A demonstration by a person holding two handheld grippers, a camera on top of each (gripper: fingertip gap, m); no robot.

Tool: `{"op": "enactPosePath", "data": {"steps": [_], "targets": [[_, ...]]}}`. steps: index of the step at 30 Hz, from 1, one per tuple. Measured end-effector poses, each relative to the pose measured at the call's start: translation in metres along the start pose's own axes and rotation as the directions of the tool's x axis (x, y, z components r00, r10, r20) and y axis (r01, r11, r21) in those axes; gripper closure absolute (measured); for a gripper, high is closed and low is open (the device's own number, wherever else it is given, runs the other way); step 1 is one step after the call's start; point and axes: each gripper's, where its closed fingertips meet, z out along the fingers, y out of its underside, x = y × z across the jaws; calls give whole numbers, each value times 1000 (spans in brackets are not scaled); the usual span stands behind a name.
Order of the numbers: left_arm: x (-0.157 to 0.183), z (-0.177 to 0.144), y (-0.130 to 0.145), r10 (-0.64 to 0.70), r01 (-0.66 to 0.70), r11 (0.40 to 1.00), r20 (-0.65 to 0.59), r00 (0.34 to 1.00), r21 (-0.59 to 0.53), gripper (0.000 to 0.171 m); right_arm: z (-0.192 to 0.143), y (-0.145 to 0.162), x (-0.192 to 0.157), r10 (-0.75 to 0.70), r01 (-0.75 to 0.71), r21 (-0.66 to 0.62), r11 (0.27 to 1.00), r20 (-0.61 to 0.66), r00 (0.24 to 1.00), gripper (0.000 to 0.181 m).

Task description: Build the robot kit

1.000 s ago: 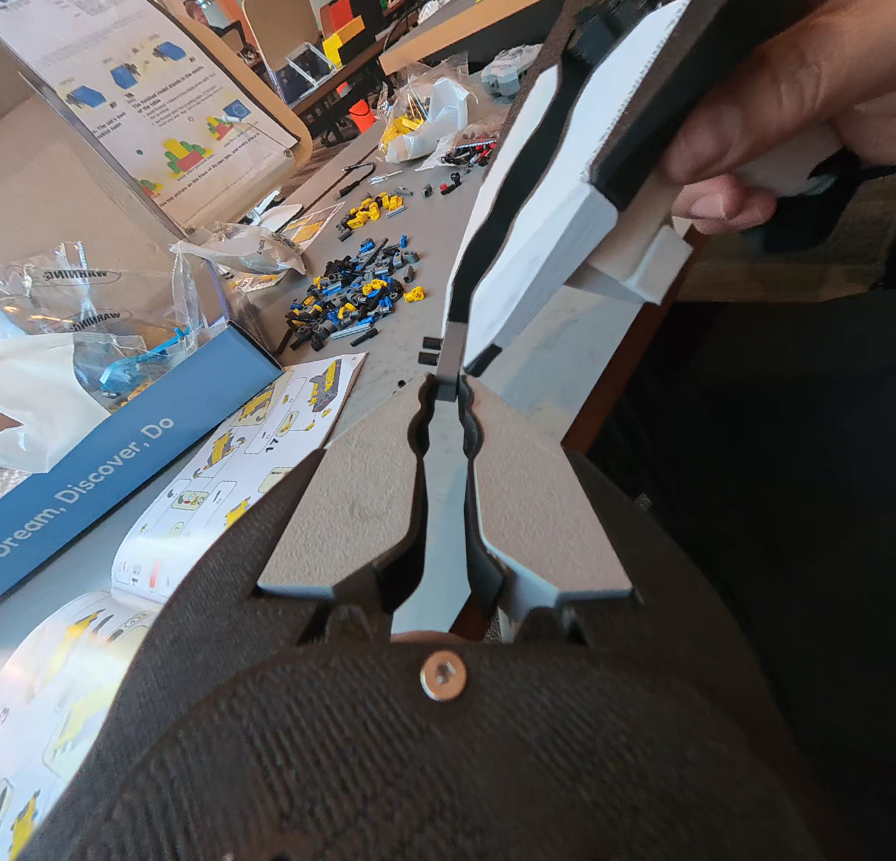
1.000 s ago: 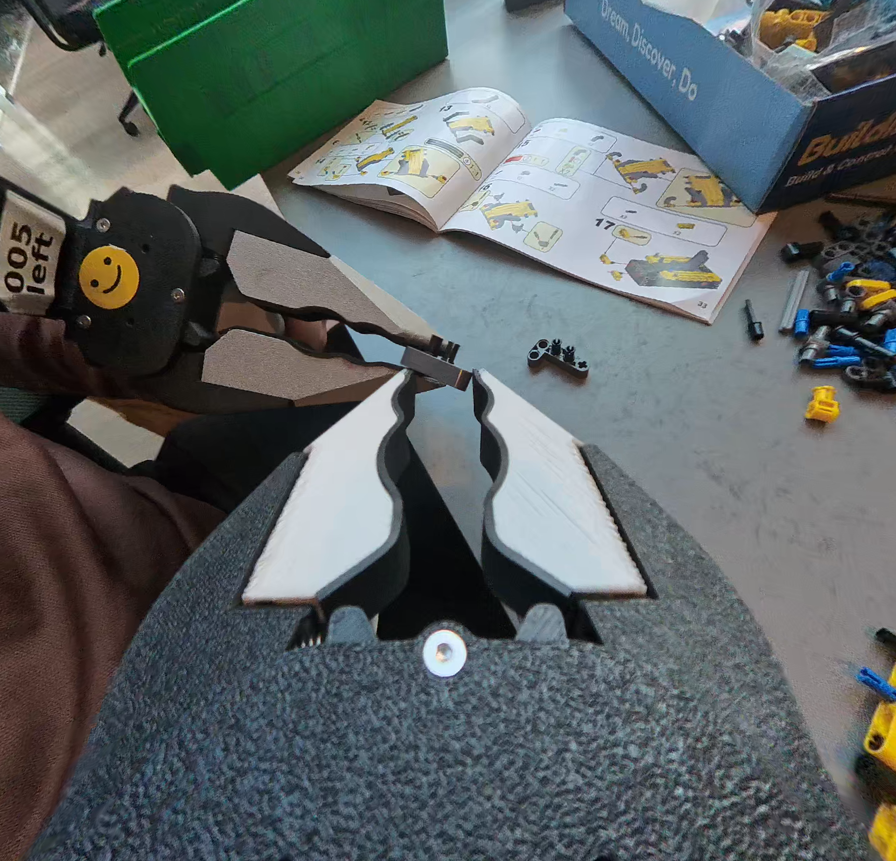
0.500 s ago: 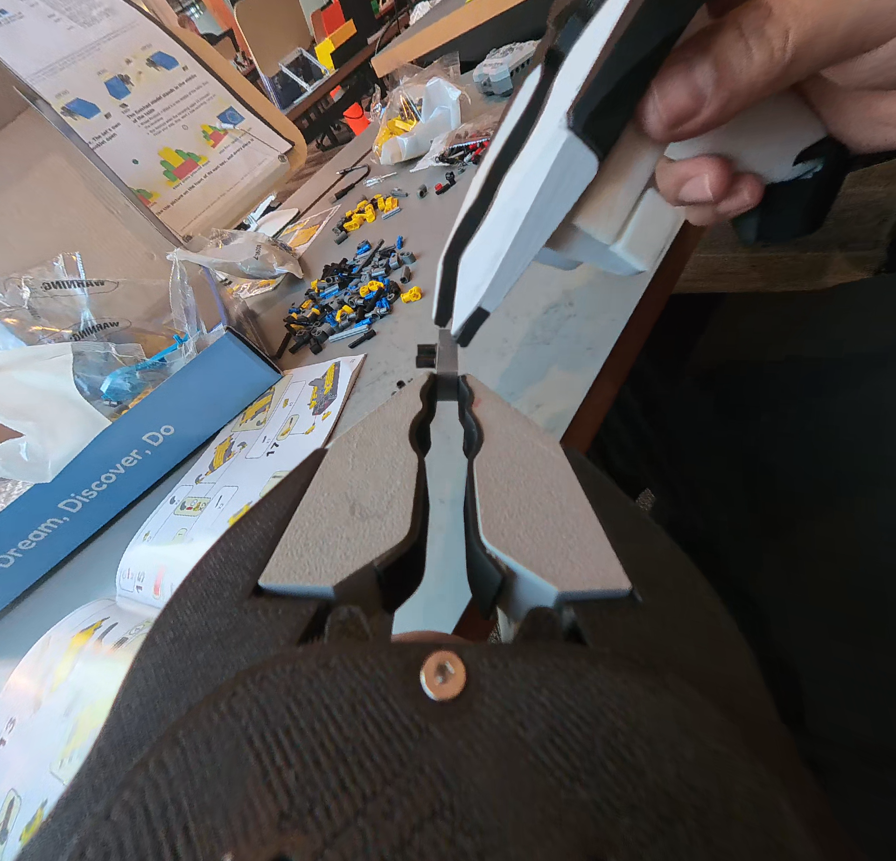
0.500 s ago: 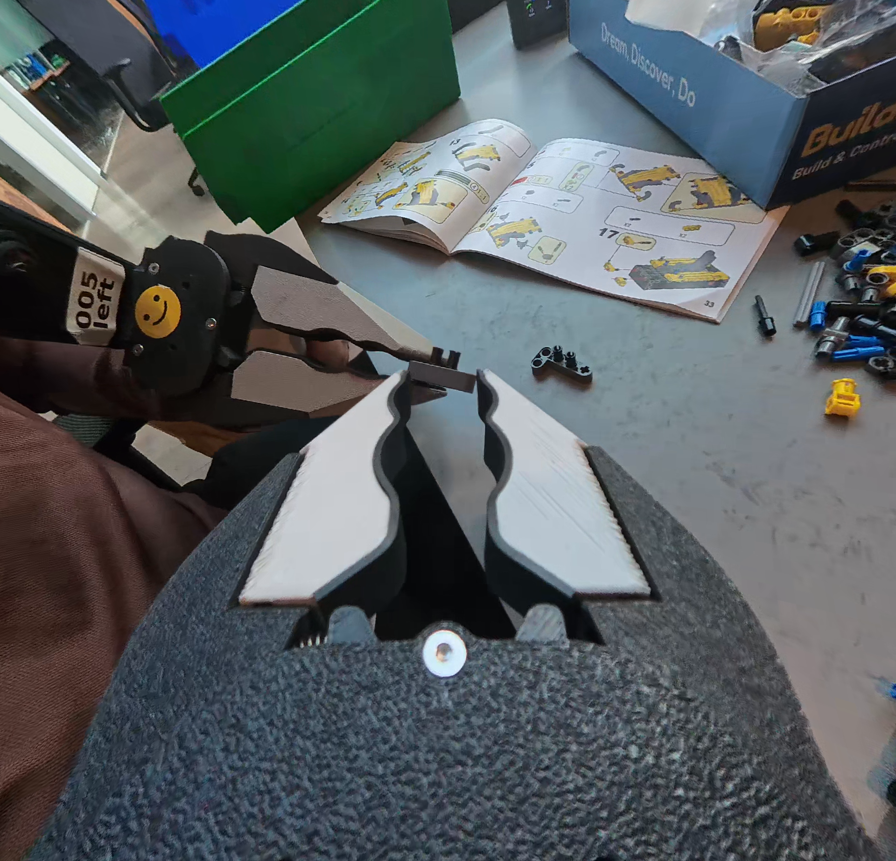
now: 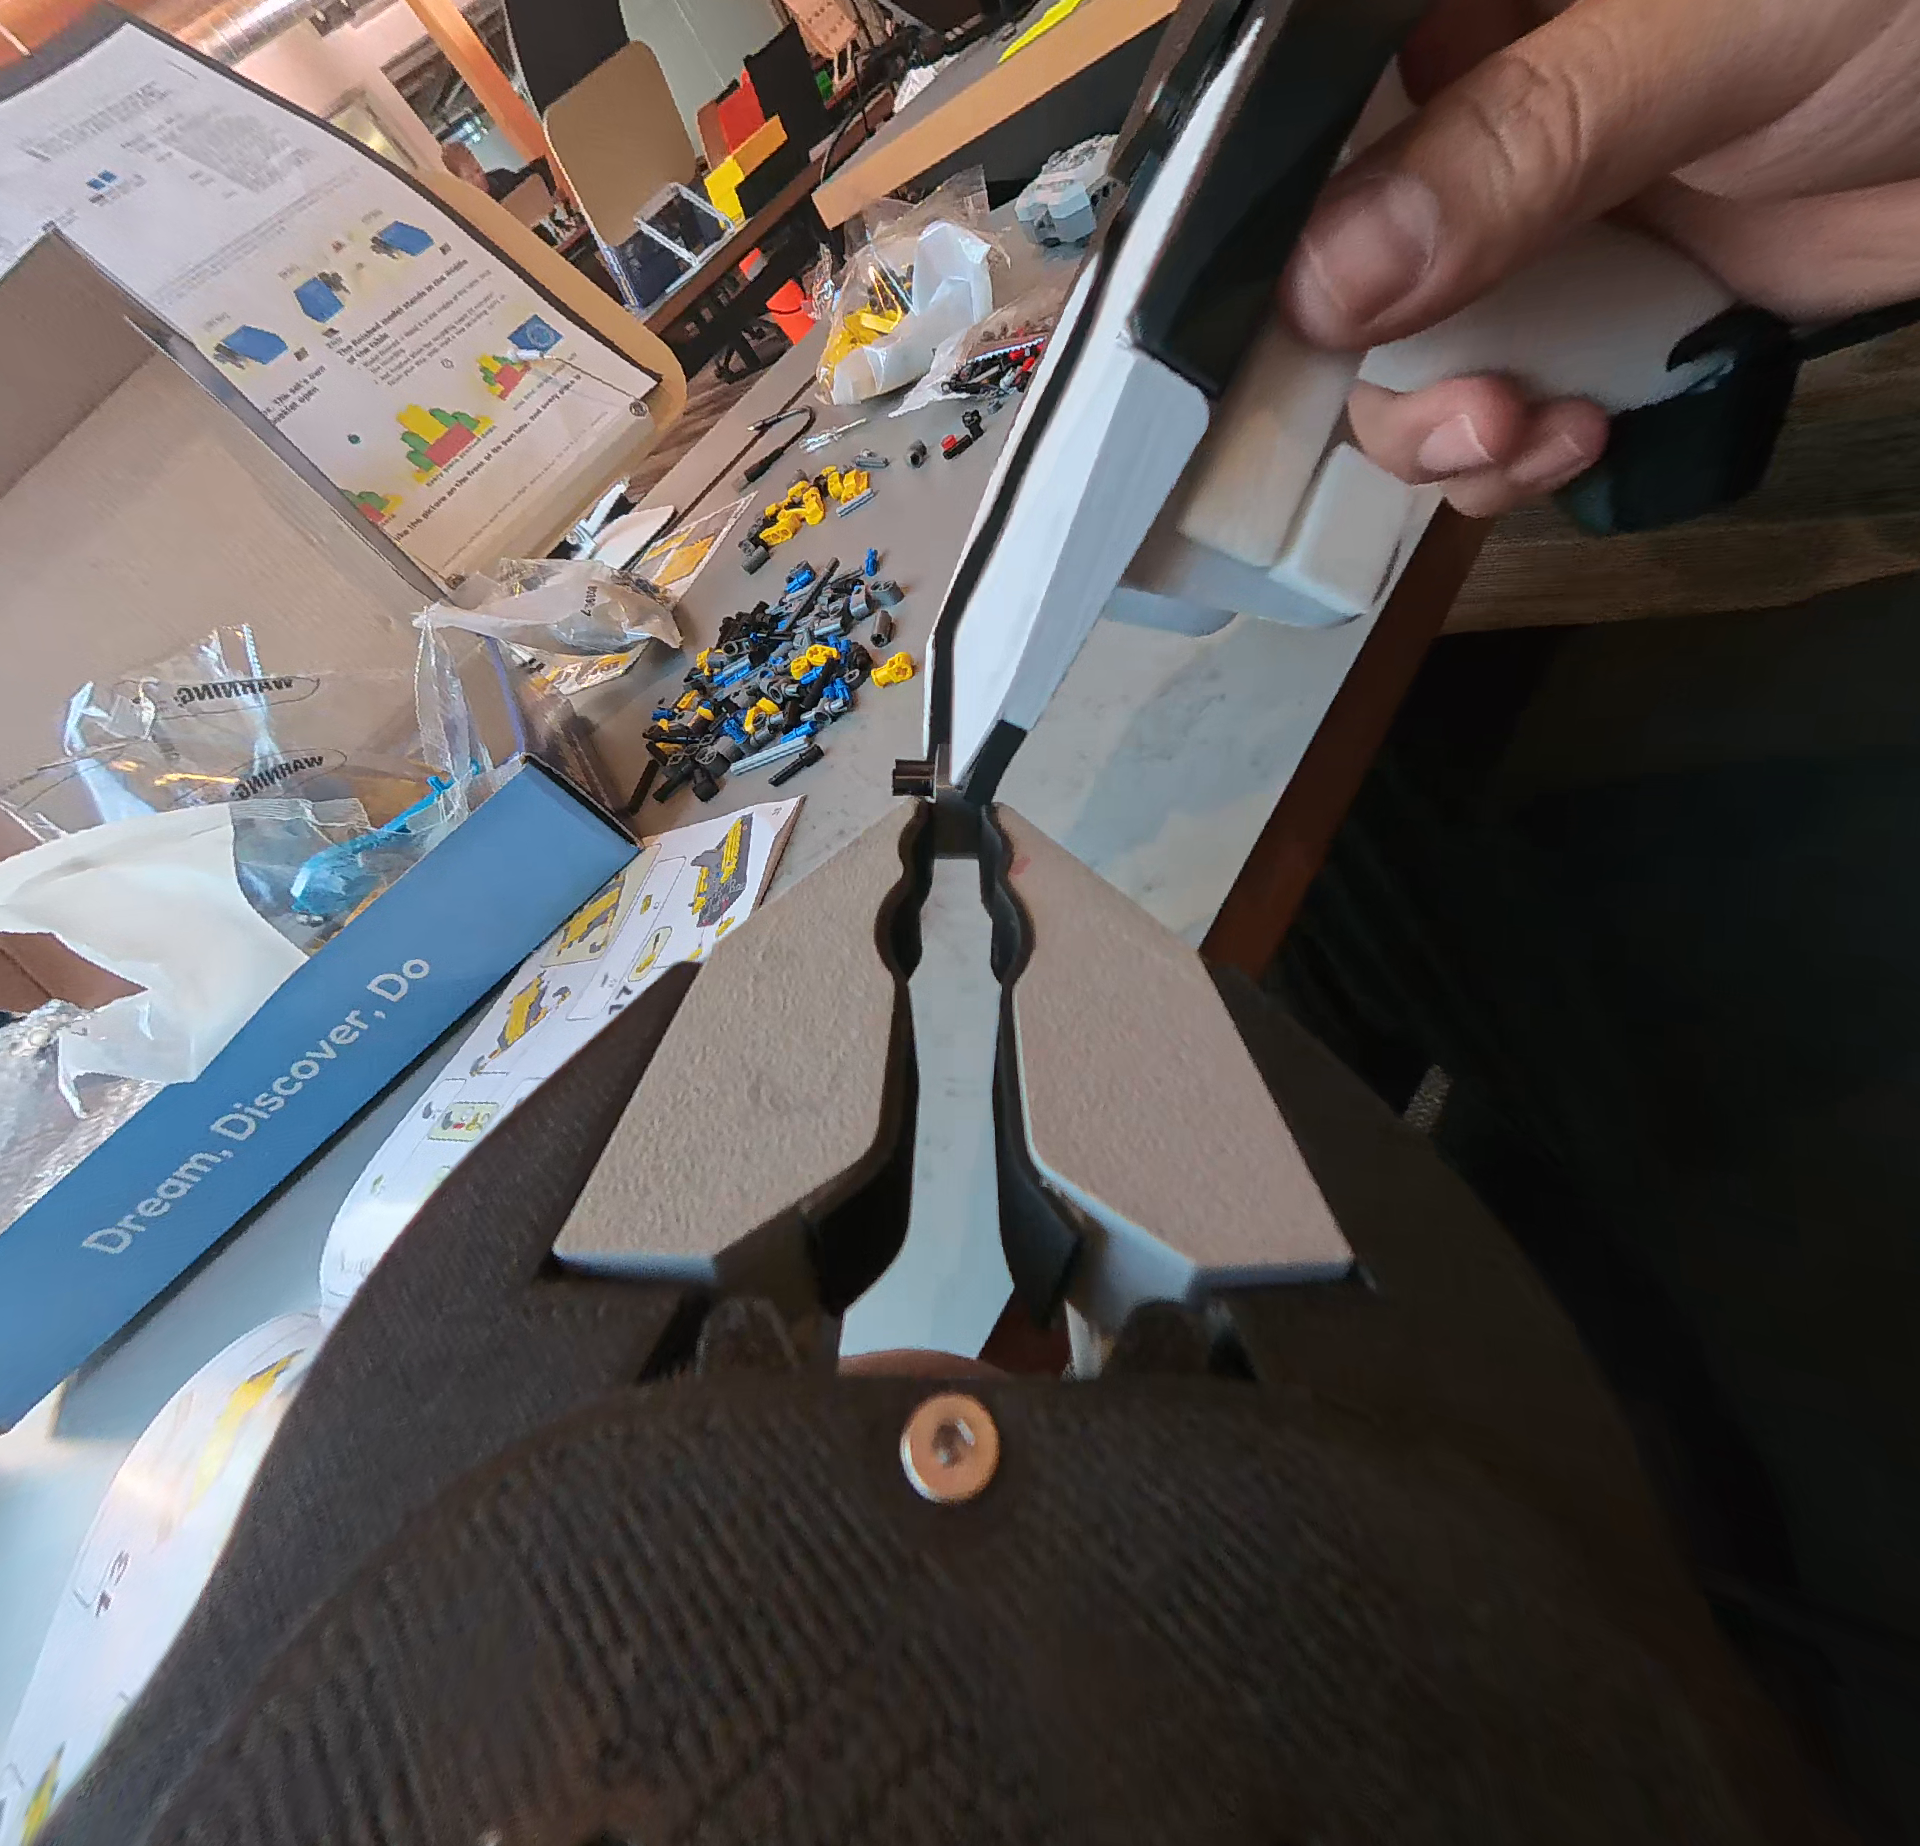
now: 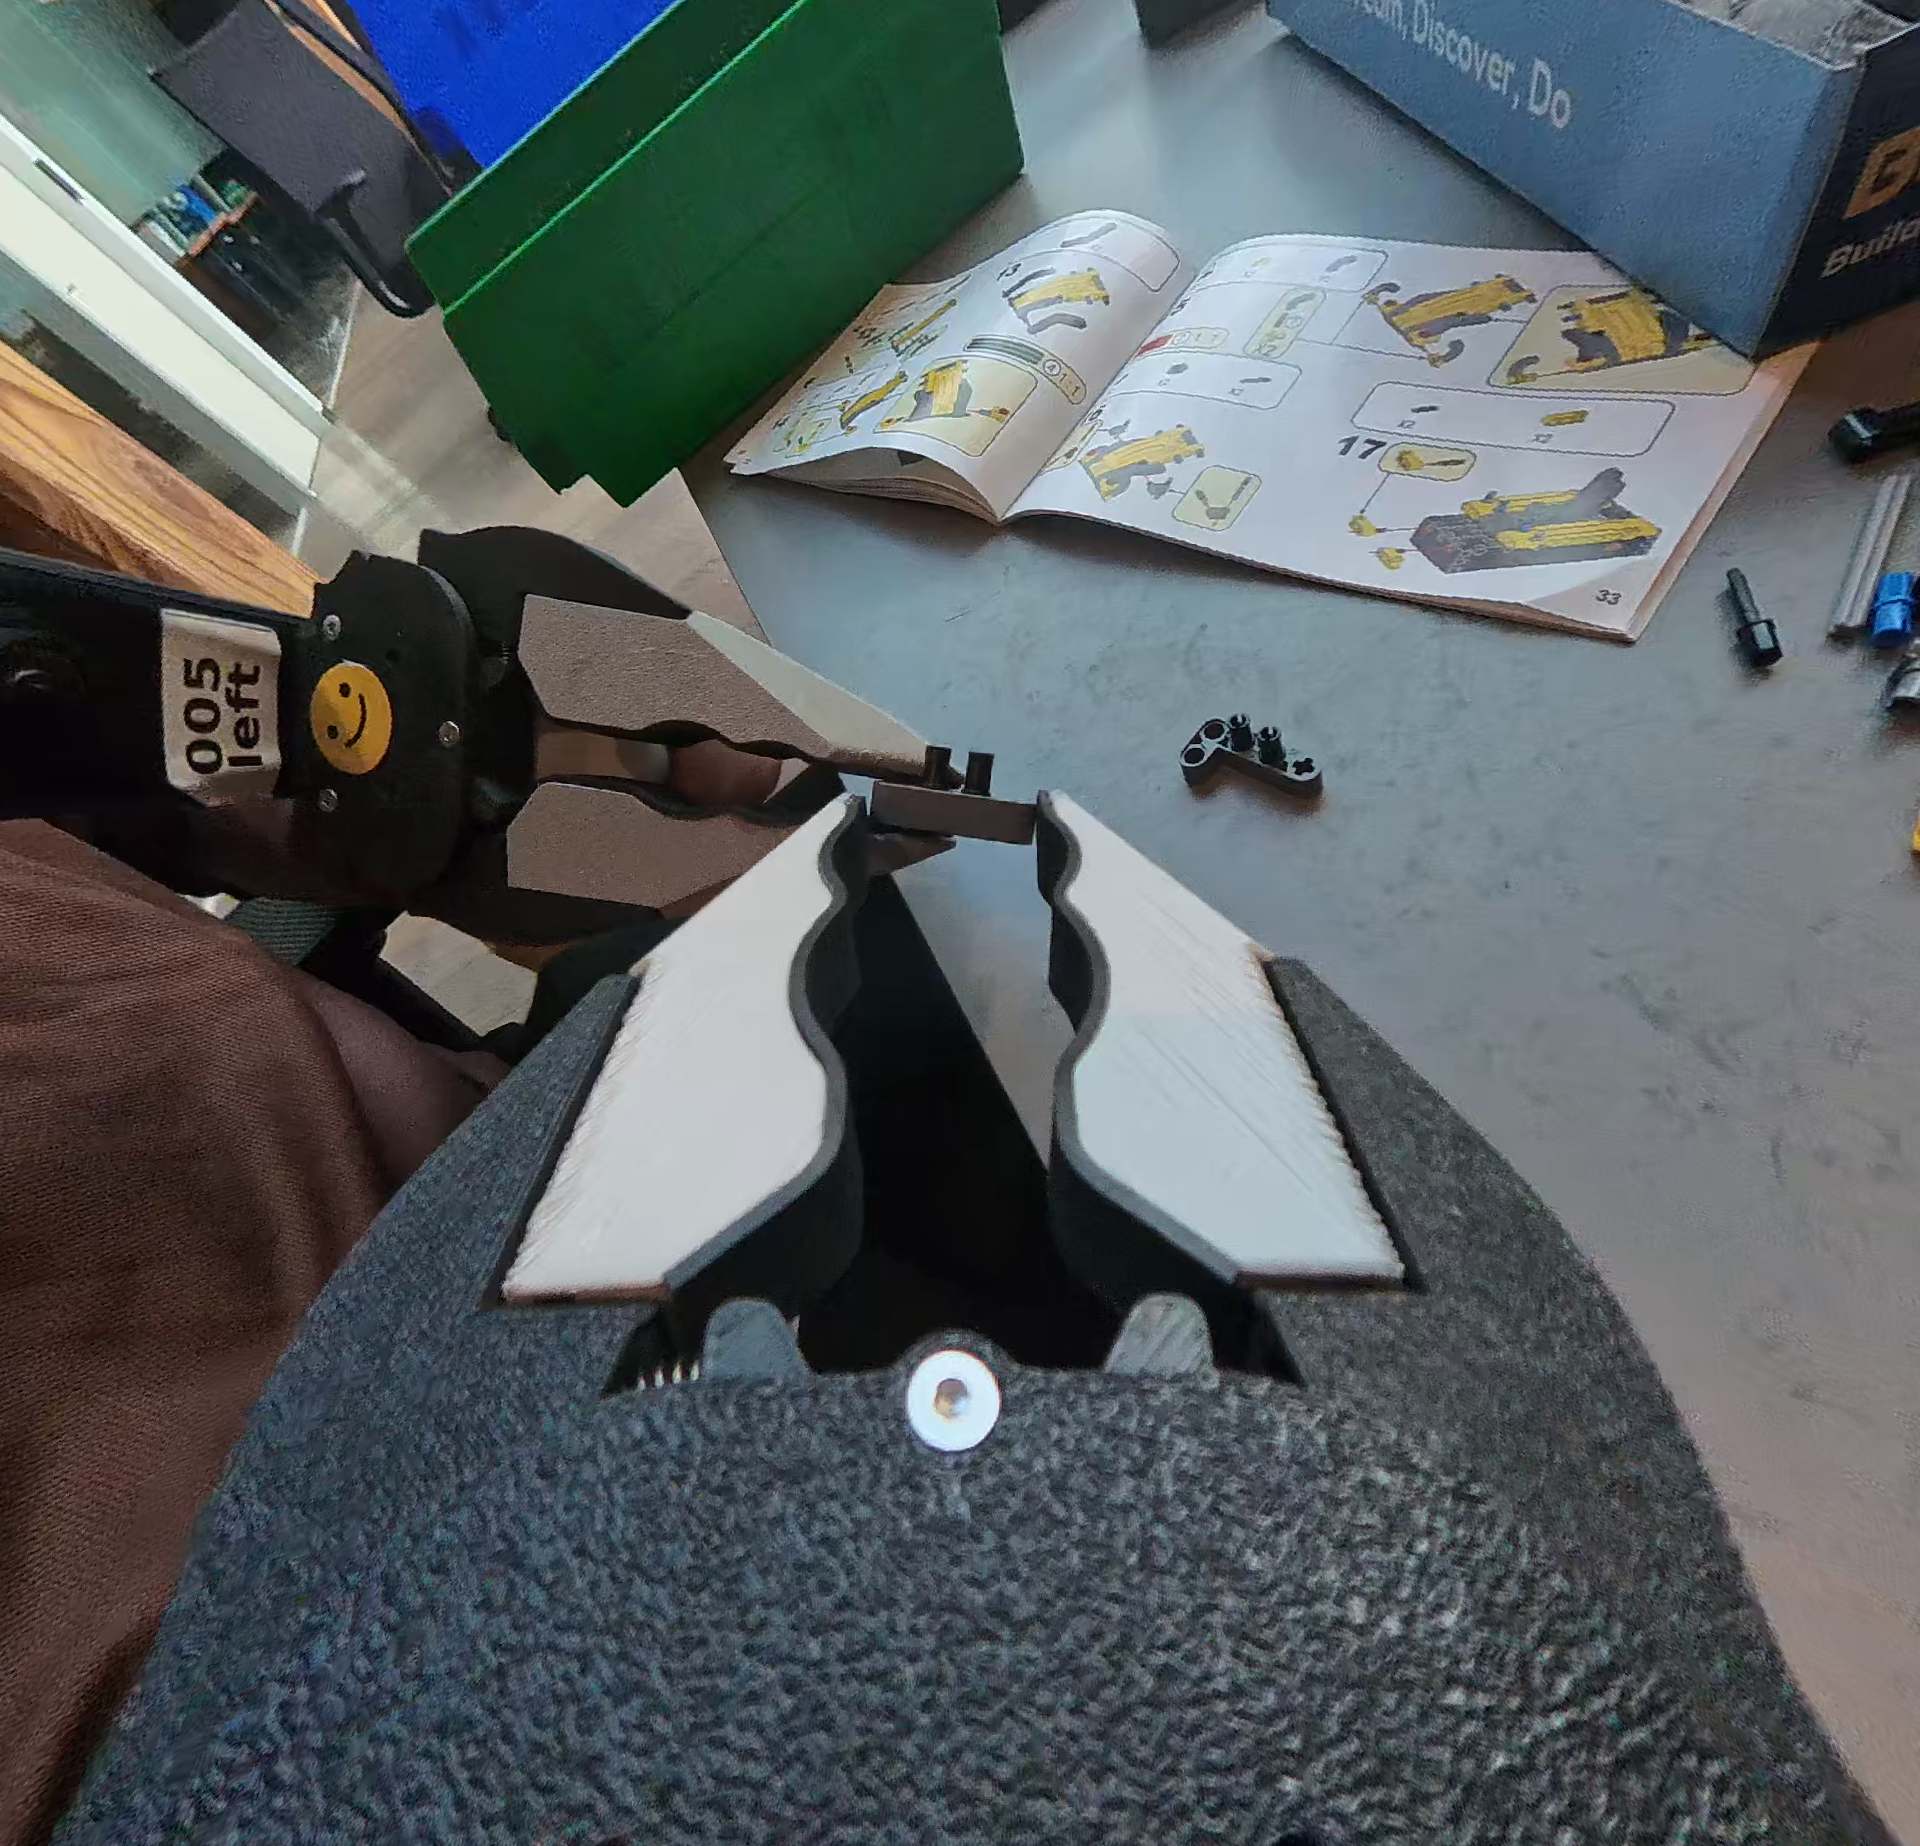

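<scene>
Left gripper (image 6: 940,794) clamped on small dark beam with pegs (image 6: 951,809), above grey table (image 6: 1455,965). Right gripper (image 6: 945,814) spread wide, tips flanking the beam. Open instruction booklet (image 6: 1247,404) beyond.

Between the jaws sits a matt dark plastic beam (image 6: 954,817). Beyond them, the smooth grey worktop (image 6: 1507,965) carries a glossy paper booklet (image 6: 1247,414) and shiny green plastic bin (image 6: 727,238).

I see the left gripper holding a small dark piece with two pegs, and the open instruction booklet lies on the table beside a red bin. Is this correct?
One detail is wrong: the bin beside the open instruction booklet is green, not red, as the right wrist view shows. The rest holds: the left gripper is shut on the small dark piece with two pegs, and the booklet lies open on the table.
</scene>
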Motion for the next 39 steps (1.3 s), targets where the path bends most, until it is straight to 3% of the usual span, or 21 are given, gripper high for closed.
{"op": "enactPosePath", "data": {"steps": [6,10,14,24,30,39], "targets": [[5,-2,-8,49,-49,998,4,999,40,167,3,3,-6,80,-80,-6,997,88,993,149],[2,1,-1,37,-37,999,13,999,-9,167,1,2,4,41,-41,-3,999,4,999,142],[2,1,1,20,-20,1000,8,1000,-15,167,1,1,2,-54,53,-14,998,-44,998,149],[0,-2,-5,30,-30,999,32,999,19,166,-1,-2,-2,69,-71,25,997,57,996,150],[-1,-1,-4,48,-49,999,47,998,9,167,0,-2,-1,56,-57,24,998,42,998,150],[0,-1,-8,-87,87,994,10,996,63,166,-17,-11,4,-28,28,31,999,-6,1000,150]]}}
